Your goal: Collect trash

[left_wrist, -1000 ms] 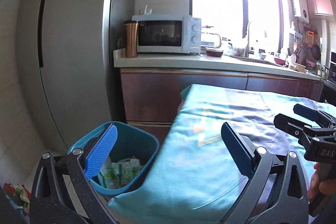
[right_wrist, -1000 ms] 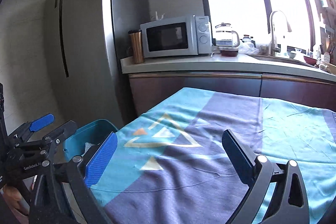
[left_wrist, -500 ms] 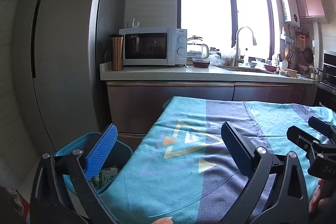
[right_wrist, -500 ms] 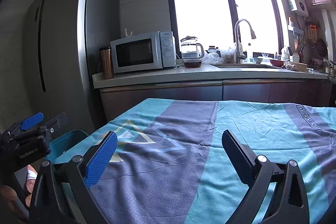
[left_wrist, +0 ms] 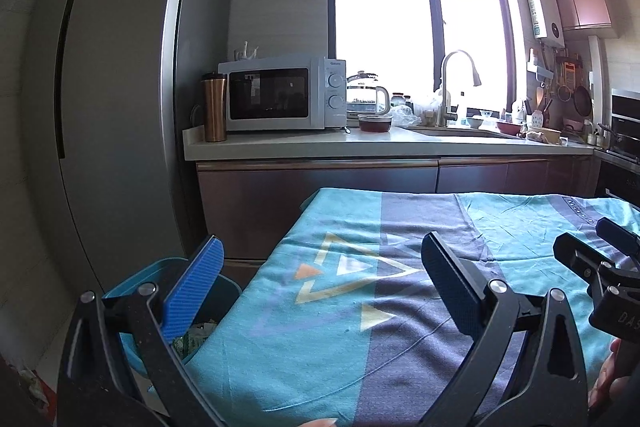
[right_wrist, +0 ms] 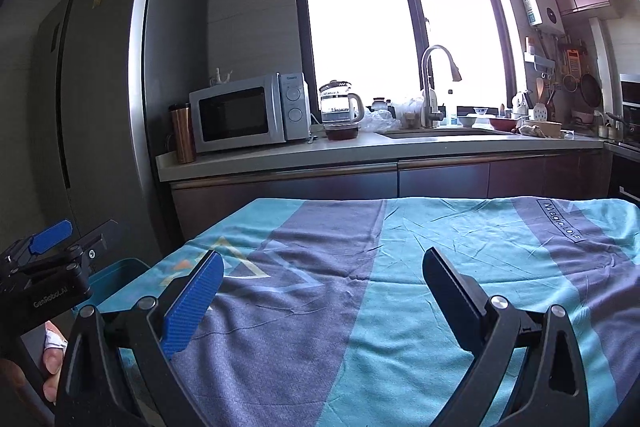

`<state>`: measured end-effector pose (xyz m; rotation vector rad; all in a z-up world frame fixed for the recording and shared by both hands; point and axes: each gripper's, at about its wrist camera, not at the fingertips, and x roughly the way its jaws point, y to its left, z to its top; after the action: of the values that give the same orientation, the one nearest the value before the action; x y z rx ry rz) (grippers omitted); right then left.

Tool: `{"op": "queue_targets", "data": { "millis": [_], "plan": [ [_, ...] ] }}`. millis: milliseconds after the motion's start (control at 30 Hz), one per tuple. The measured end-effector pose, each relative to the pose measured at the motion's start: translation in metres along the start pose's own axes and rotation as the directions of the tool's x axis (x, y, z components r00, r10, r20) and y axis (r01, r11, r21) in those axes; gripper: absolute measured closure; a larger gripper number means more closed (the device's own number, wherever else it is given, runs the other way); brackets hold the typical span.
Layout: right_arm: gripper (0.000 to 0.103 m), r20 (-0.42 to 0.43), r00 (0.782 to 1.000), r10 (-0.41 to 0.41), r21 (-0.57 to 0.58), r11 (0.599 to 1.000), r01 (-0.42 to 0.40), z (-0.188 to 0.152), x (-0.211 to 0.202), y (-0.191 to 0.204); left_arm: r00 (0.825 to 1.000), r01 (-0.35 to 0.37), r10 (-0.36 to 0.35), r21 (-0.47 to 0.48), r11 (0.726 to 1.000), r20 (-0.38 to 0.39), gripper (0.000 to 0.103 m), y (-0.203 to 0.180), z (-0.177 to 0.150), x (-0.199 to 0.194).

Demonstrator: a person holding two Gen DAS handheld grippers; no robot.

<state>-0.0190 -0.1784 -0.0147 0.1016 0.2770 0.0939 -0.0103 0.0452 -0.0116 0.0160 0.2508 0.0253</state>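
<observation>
Jaws on both grippers spread wide, nothing between them, touching nothing. Left gripper [left_wrist: 320,279] hangs over the near left corner of the surface [left_wrist: 400,347], which is covered by a teal and purple patterned cloth; its left finger sits in line with the blue bin [left_wrist: 120,299] on the floor just beside that corner. Trash [left_wrist: 192,337], crumpled wrappers, lies inside the bin, partly hidden by the finger. Right gripper [right_wrist: 320,291] is released too, above the cloth further right. Bin edge [right_wrist: 108,279] shows at left there. Kitchen counter with microwave [left_wrist: 280,95] behind.
</observation>
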Motion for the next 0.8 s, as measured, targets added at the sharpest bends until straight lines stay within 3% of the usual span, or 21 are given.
{"op": "queue_targets", "data": {
  "millis": [800],
  "plan": [
    [0.007,0.0,1.0,-0.016,0.015,1.0,0.016,-0.0016,-0.0012,-0.0089,1.0,0.007,-0.007,-0.003,1.0,0.009,0.006,-0.0064,0.0013,0.0017]
  ]
}}
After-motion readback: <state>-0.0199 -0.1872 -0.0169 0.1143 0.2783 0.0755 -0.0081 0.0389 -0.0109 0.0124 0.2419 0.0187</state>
